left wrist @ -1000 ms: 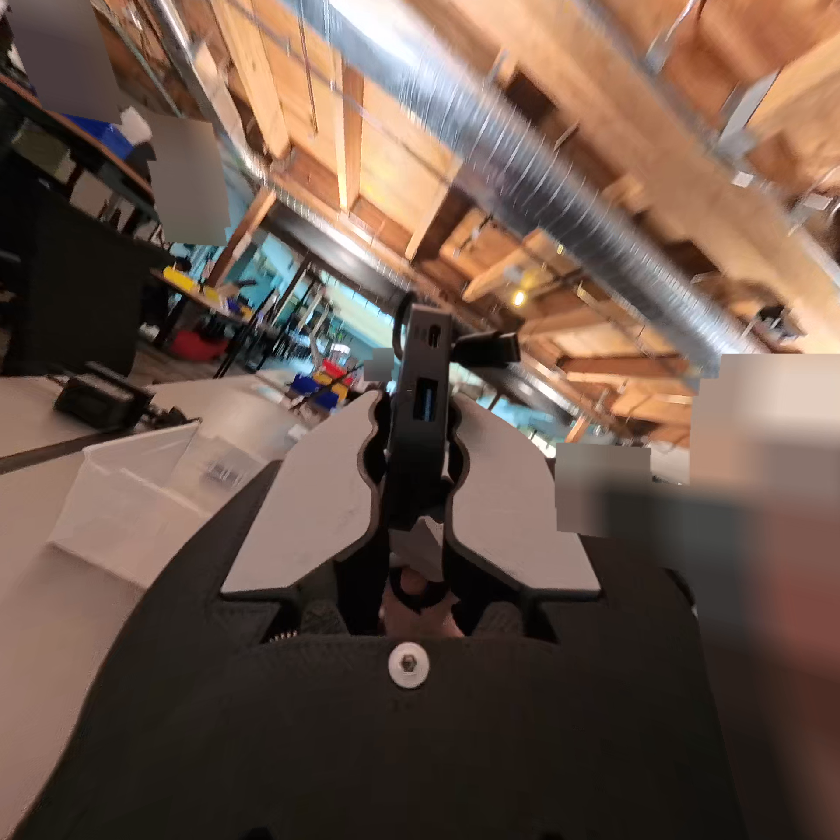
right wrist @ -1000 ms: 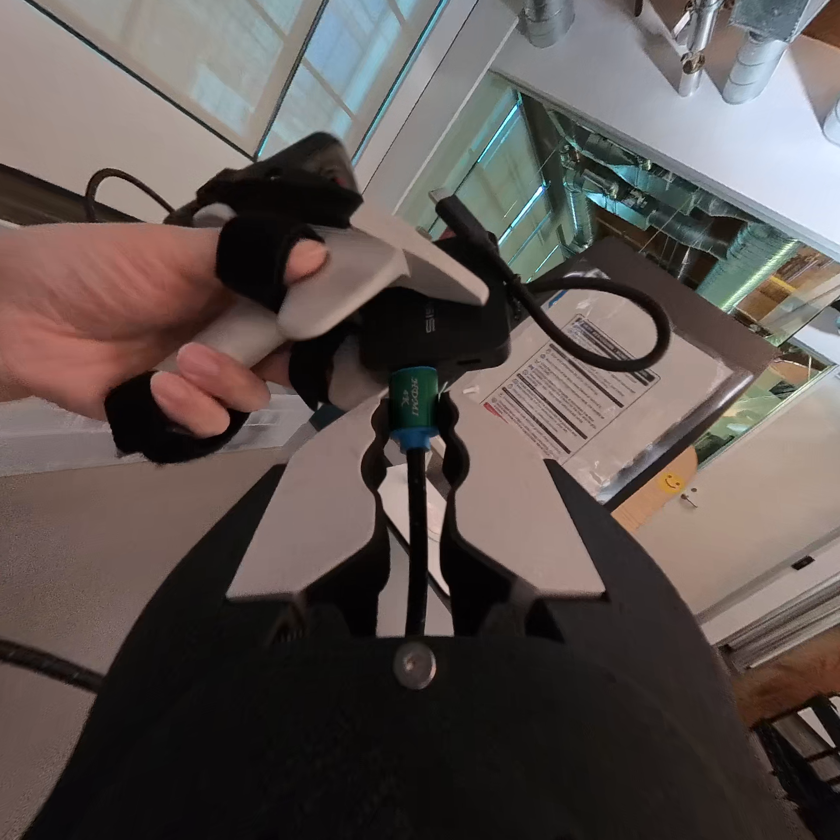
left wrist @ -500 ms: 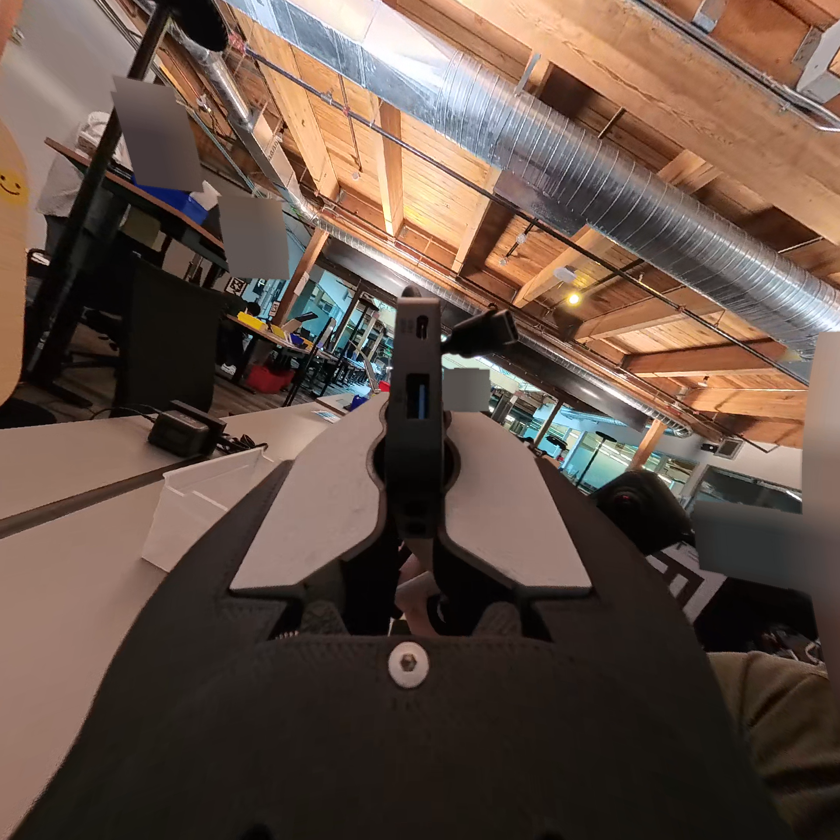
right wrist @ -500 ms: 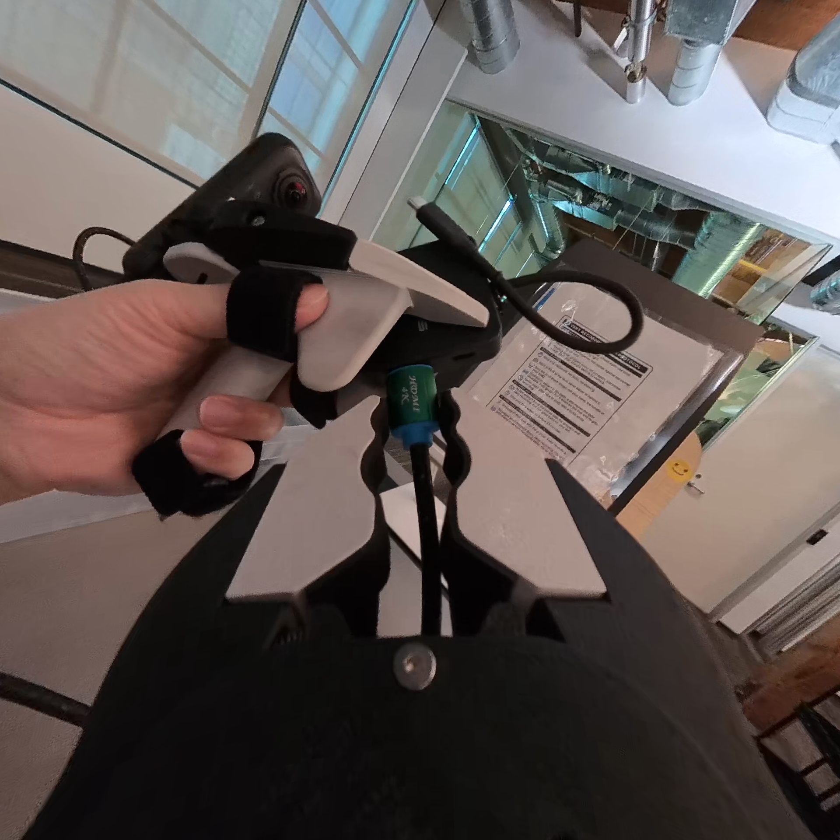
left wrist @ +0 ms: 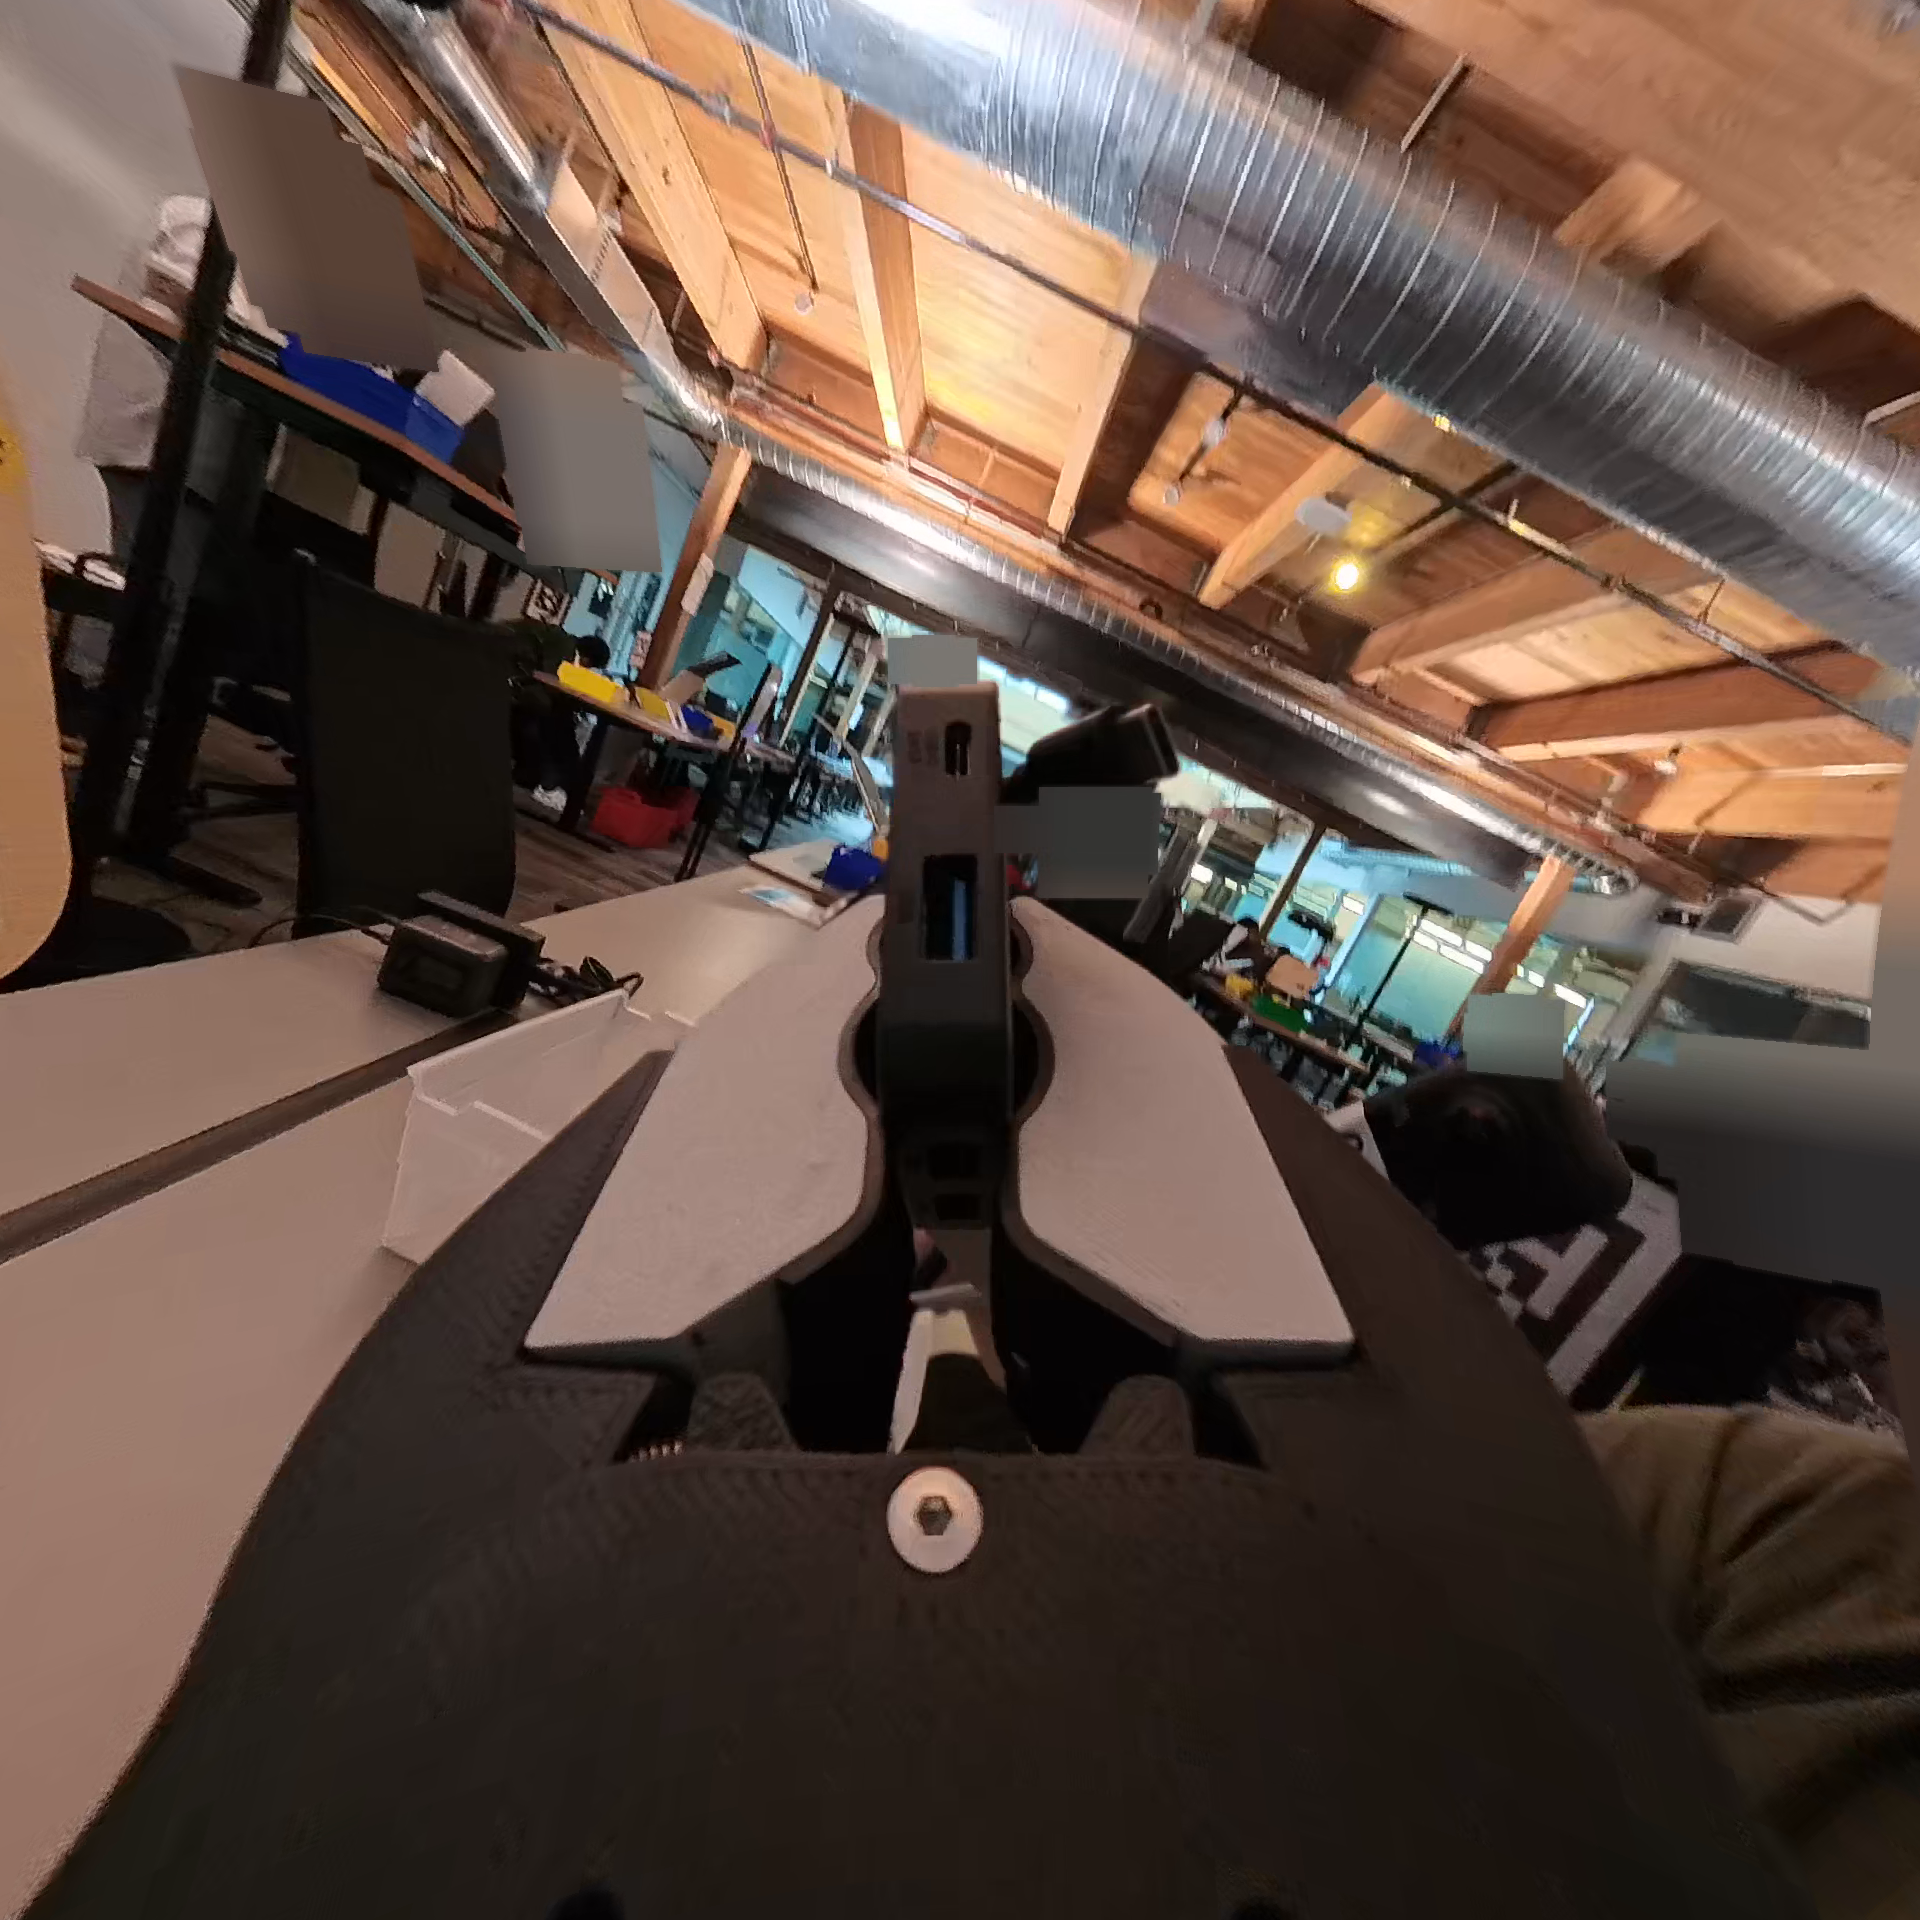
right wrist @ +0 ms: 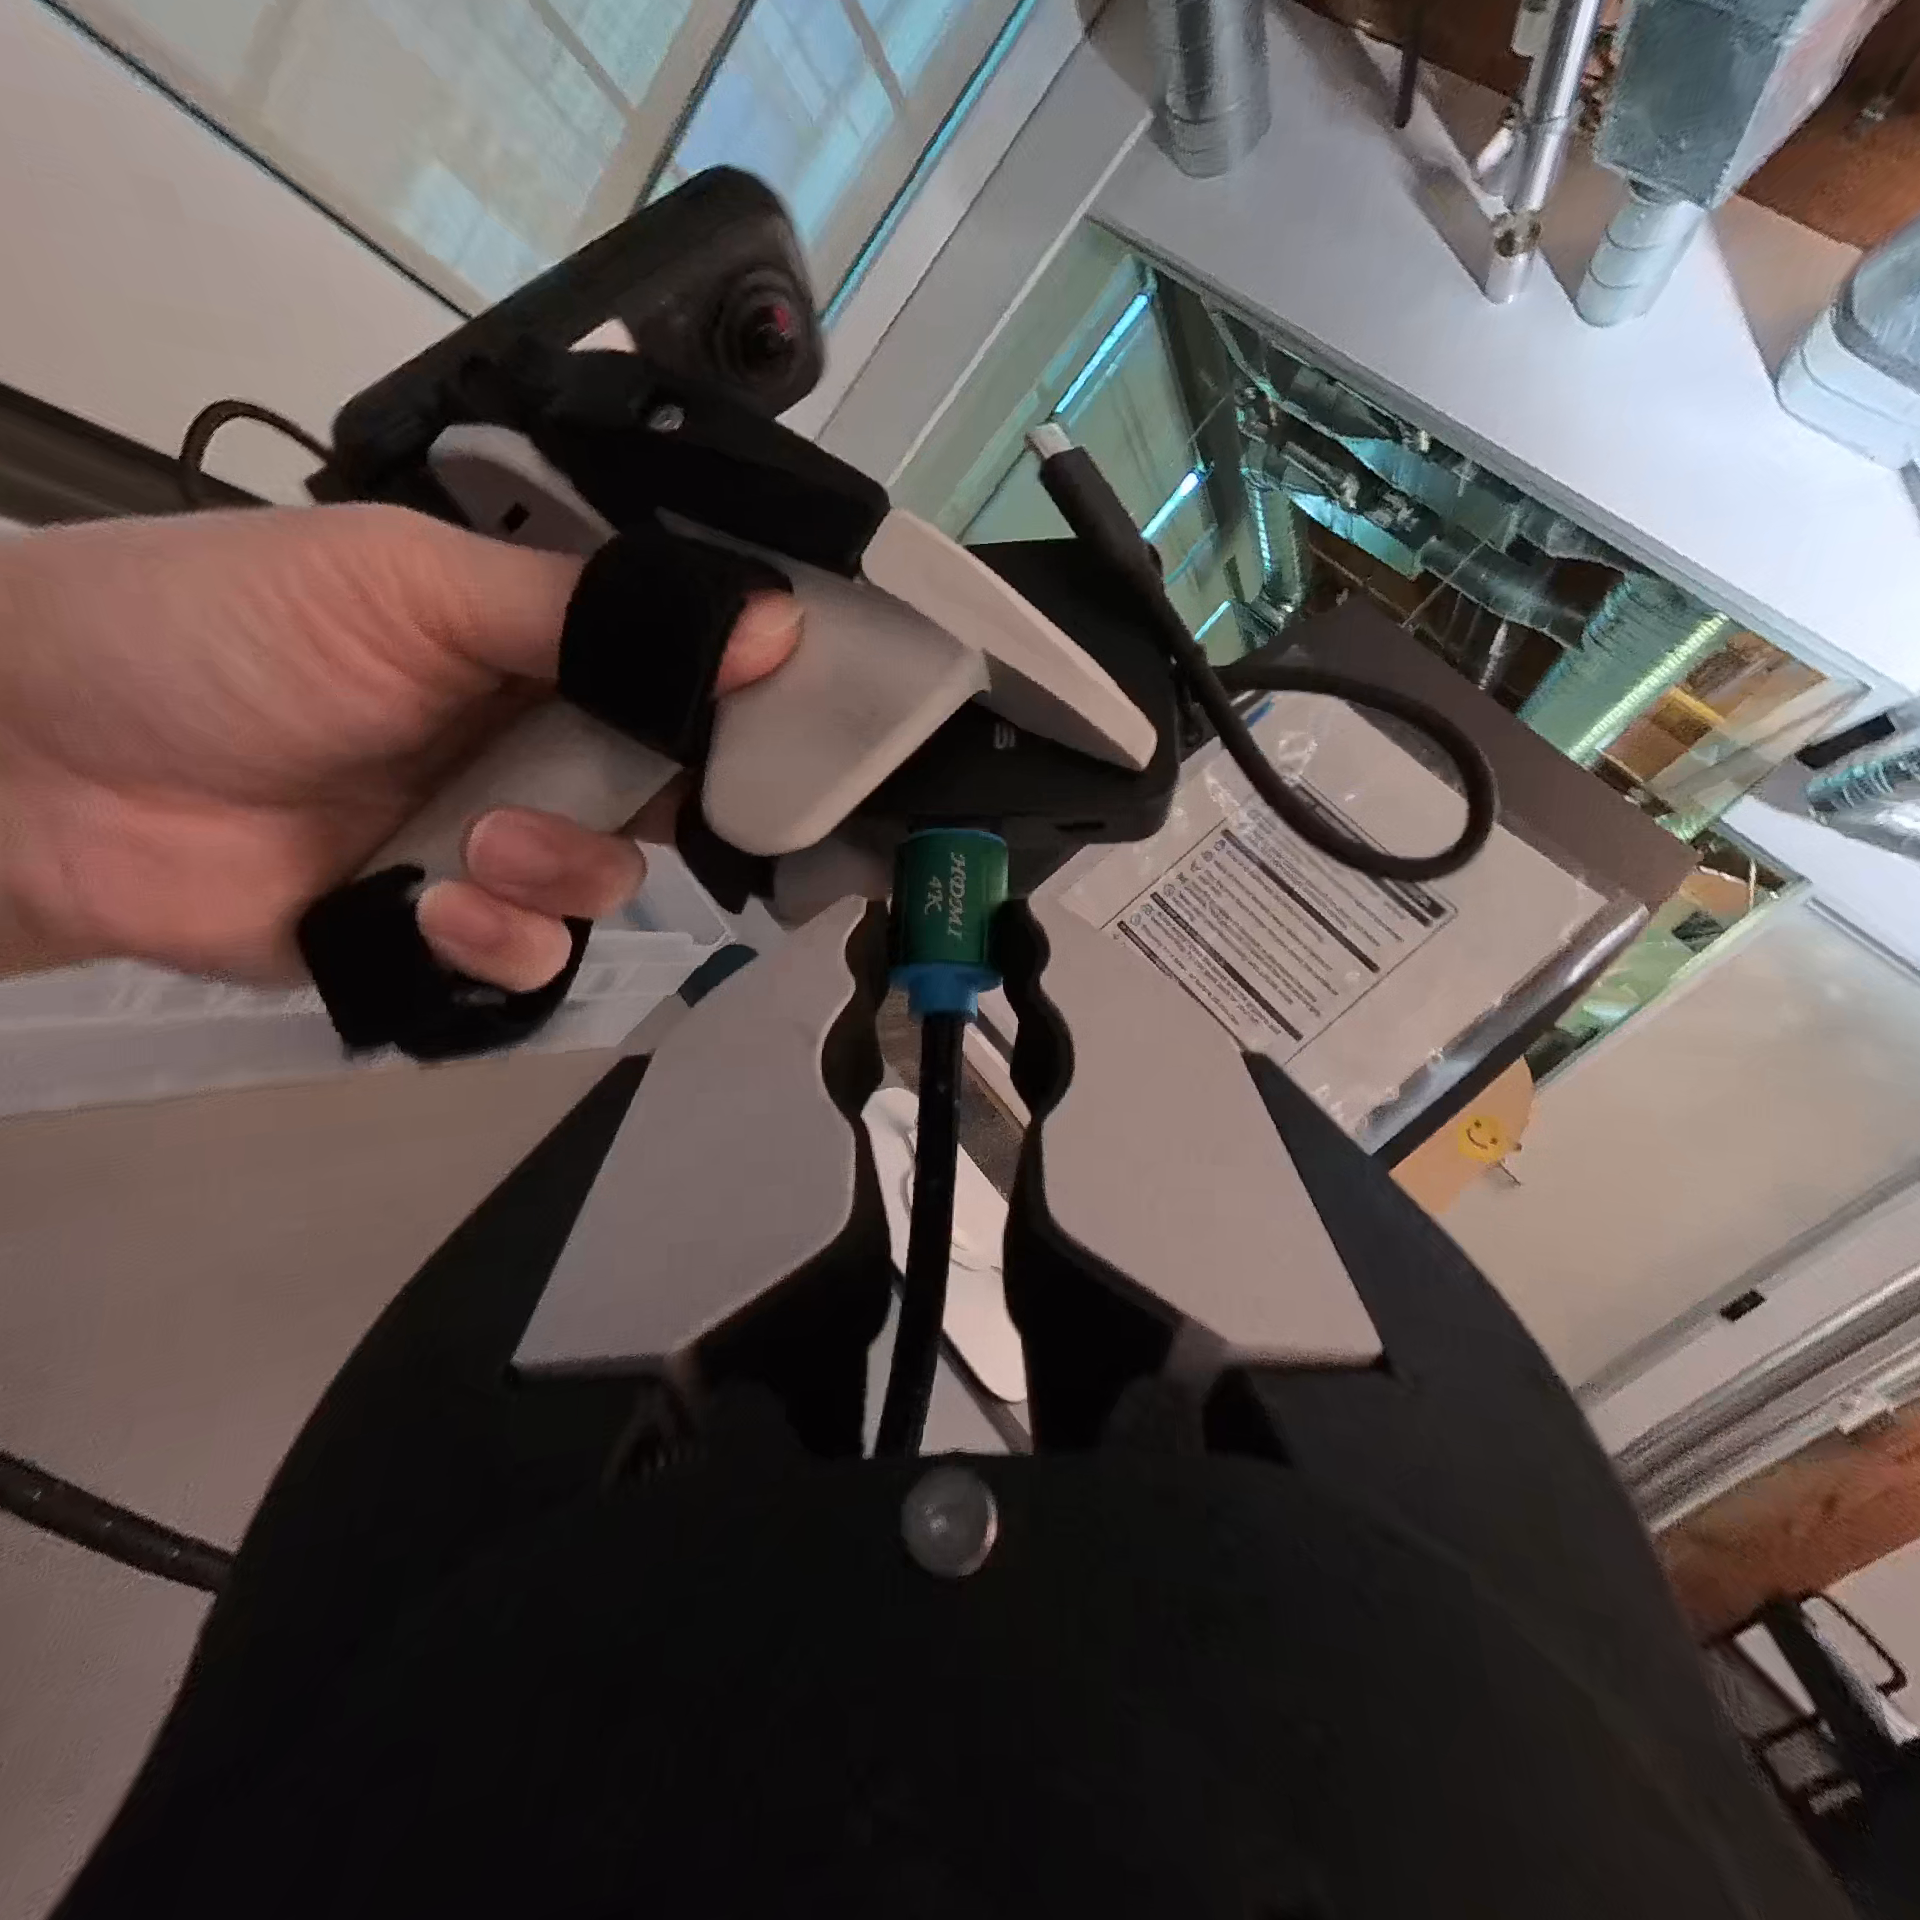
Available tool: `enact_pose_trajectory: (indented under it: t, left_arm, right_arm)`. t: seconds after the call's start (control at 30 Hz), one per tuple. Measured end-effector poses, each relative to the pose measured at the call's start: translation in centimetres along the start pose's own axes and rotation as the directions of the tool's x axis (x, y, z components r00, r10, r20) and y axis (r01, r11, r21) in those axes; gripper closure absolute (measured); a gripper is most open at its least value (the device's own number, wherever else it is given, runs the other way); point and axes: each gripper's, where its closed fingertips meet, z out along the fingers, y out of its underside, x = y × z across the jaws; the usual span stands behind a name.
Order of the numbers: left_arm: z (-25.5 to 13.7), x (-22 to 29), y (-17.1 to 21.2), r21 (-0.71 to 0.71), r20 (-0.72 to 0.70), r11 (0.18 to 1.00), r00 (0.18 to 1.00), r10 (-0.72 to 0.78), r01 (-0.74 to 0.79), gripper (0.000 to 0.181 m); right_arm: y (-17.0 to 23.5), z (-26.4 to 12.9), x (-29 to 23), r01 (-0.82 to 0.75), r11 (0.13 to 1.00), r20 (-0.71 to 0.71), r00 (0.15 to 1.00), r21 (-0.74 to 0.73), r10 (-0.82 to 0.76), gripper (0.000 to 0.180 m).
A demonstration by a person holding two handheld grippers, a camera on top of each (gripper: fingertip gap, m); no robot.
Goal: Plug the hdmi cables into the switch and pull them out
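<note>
My left gripper (left wrist: 943, 997) is shut on the black switch (left wrist: 945, 883), held edge-on and raised above the table; a blue port and a small port face the camera. The switch's short black pigtail cable ends in a loose plug (left wrist: 1107, 743) at its upper right. In the right wrist view my right gripper (right wrist: 948, 914) is shut on the green HDMI plug (right wrist: 948, 894), which is seated in the underside of the switch (right wrist: 1049, 800). Its black cable (right wrist: 920, 1195) runs back between the fingers. The left gripper (right wrist: 831, 665) and the hand holding it show there too.
A clear plastic bin (left wrist: 488, 1122) and a black power adapter (left wrist: 457, 961) sit on the white table (left wrist: 156, 1299) at left. The right gripper's camera body (left wrist: 1496, 1153) shows at the right. A sleeve (left wrist: 1766, 1610) is at lower right. A grey board with a printed sheet (right wrist: 1299, 935) stands behind.
Both grippers tilted and shifted together while keeping their grips. The green plug stays in the switch. The left wrist view swung from the ceiling toward the room.
</note>
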Motion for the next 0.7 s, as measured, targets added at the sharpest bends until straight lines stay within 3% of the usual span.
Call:
enact_pose_trajectory:
  t: [0.03,0.3,0.4,0.47,0.57,0.7]
  left_arm:
    - [-0.1,-0.1,-0.2,0.024,0.003,1.000,1.000,-0.017,0.017,0.168]
    - [-0.3,0.1,-0.8,0.035,0.025,0.999,1.000,0.013,-0.014,0.168]
    - [-5.9,-1.0,-7.7,0.298,0.103,0.952,0.994,0.034,-0.063,0.167]
    - [-10.3,-0.4,-11.3,0.366,0.085,0.928,0.996,0.032,-0.061,0.167]
    - [-12.2,1.6,-12.3,0.298,0.044,0.952,0.997,0.064,-0.074,0.167]
    - [-10.4,4.1,-11.1,0.195,0.000,0.972,0.991,0.136,-0.133,0.166]
  right_arm:
    - [0.0,0.1,-0.1,-0.011,1.000,-0.020,1.000,-0.008,0.011,0.157]
    - [-0.4,0.1,0.0,-0.040,0.999,-0.002,0.999,-0.014,0.040,0.157]
    - [0.6,-0.6,0.7,0.033,0.998,0.007,0.999,-0.062,-0.033,0.158]
    - [1.1,-1.0,2.1,0.046,0.994,0.009,0.999,-0.102,-0.045,0.158]
    - [0.1,-2.9,6.5,-0.015,0.992,-0.036,0.999,-0.123,0.011,0.158]
    - [-1.4,-9.8,15.0,-0.093,0.989,-0.227,0.972,-0.115,0.065,0.158]
